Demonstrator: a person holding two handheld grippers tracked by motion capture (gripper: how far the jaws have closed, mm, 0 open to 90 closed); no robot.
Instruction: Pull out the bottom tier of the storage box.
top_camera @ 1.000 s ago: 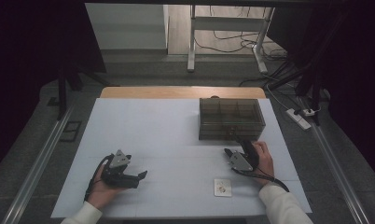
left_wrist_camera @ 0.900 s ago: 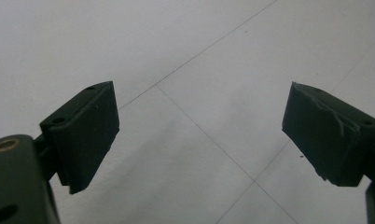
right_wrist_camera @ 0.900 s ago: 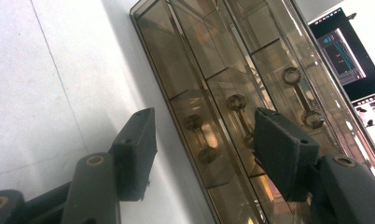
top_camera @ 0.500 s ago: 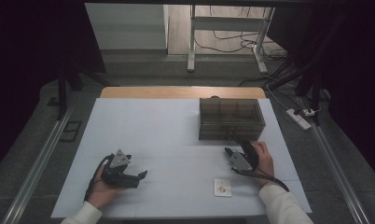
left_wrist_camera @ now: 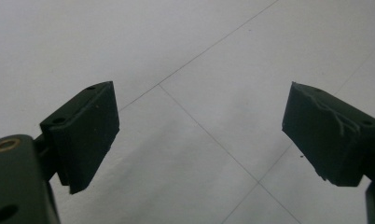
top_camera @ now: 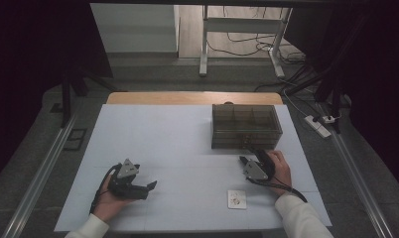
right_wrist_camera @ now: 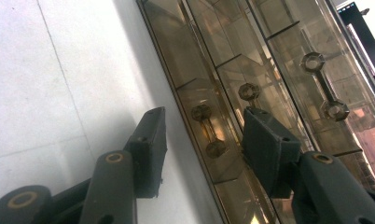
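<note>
A smoky clear drawer box (top_camera: pixel 244 126) stands on the white table (top_camera: pixel 187 148) at the back right. My right gripper (top_camera: pixel 250 154) points at its front, held by a hand. In the right gripper view the jaws (right_wrist_camera: pixel 203 116) stand either side of a small drawer handle (right_wrist_camera: pixel 208 130) with hexagonal ends. They have just been closing, and a gap still shows on both sides of the handle. My left gripper (top_camera: pixel 149 188) rests at the front left, lying on its side. Its jaws (left_wrist_camera: pixel 199 135) are wide open over bare table.
A small white card (top_camera: pixel 236 199) lies near the front edge, just left of the right forearm. A second drawer handle (right_wrist_camera: pixel 323 84) shows further along the box (right_wrist_camera: pixel 269 56). Beyond the table are metal stand legs, cables and a power strip (top_camera: pixel 320 125).
</note>
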